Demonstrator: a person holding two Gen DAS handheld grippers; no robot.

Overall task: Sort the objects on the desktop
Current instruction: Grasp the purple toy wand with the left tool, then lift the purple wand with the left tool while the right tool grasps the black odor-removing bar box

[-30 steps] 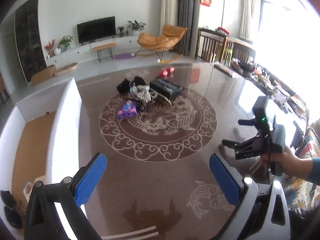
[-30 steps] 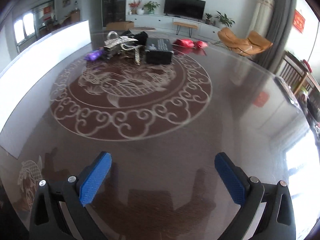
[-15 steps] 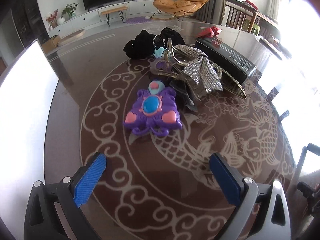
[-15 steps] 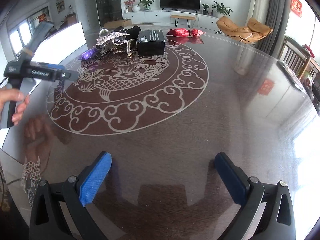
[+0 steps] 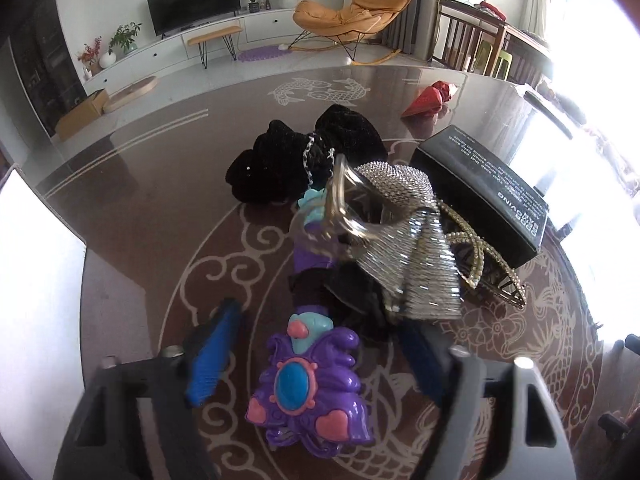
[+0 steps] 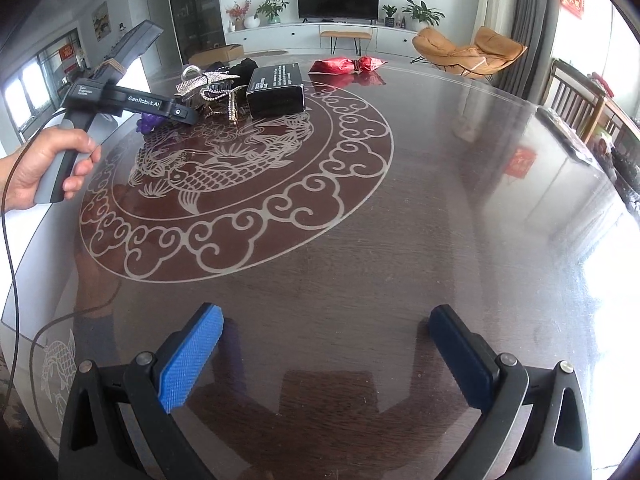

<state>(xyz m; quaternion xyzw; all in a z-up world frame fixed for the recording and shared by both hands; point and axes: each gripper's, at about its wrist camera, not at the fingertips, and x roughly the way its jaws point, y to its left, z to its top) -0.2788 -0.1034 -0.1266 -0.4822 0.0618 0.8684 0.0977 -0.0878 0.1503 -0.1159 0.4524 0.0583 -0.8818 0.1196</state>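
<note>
moved: left gripper (image 5: 312, 364) has come in from the near worktop (image 6: 400, 208) to the far-left pile | jaws closing either side of purple butterfly toy (image 5: 308, 392), pads not yet pressing | right gripper (image 6: 324, 356) released, empty | black box (image 5: 492, 196) right of pile

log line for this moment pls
left tongs: closing around purple toy, not yet gripped | right tongs: open, empty, over table
</note>
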